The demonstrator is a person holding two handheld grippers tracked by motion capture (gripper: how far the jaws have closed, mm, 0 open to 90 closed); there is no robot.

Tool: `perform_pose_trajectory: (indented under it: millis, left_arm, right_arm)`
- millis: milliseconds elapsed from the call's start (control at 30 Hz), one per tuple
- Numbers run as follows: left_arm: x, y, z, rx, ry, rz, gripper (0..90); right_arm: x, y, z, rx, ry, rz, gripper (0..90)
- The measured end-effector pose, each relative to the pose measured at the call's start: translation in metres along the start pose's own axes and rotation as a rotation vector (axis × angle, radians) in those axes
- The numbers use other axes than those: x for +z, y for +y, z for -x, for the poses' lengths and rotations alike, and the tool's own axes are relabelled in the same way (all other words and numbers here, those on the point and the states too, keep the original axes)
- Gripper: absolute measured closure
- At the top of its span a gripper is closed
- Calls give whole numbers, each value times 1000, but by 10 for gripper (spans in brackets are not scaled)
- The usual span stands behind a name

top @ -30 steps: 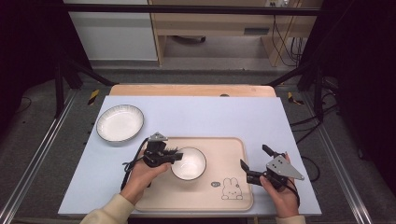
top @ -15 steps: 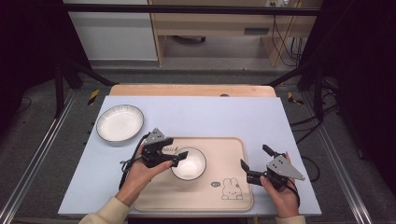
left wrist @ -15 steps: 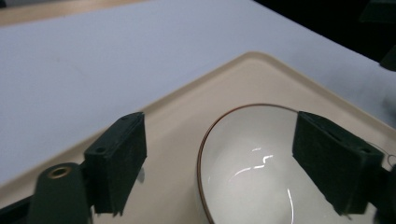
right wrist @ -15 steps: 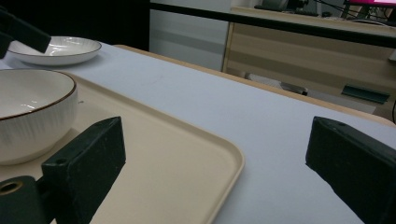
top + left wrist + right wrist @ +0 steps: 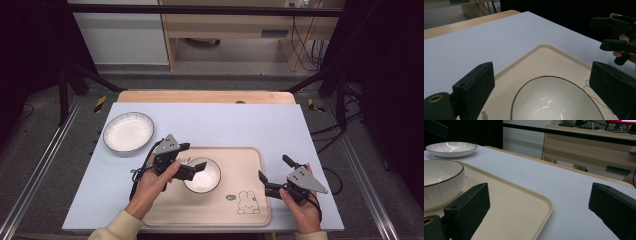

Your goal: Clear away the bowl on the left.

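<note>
Lifted off the white bowl, the left gripper had just spread its jaws; the right gripper stood open, empty.

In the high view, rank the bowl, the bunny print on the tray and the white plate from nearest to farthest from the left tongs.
From the left tongs:
1. Bowl, on the tray, directly under the open tips.
2. Bunny print, tray's near right corner.
3. White plate, off the tray, far left on the mat.
</note>
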State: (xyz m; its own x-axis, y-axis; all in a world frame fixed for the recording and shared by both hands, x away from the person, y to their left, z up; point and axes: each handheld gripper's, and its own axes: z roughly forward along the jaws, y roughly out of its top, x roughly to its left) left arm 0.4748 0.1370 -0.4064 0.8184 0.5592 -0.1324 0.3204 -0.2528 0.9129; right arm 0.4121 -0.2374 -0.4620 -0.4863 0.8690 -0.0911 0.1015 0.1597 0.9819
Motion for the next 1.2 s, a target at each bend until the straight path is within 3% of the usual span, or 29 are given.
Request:
perform_pose_trajectory:
  millis: [300,533,867,1200]
  left_arm:
    - [-3,4,3,19,-23,7,49]
    - [-11,3,5,51,13,23,53]
    - [-29,-3,1,36,30,50,50]
    - [-59,-13,-19,-6,82,99,49]
  right_arm:
    - [0,0,0,6,-3,0,34]
    - [0,0,1,7,-5,1,33]
    - [-1,0,1,6,-6,2,33]
    - [-1,-1,1,3,-5,-4,35]
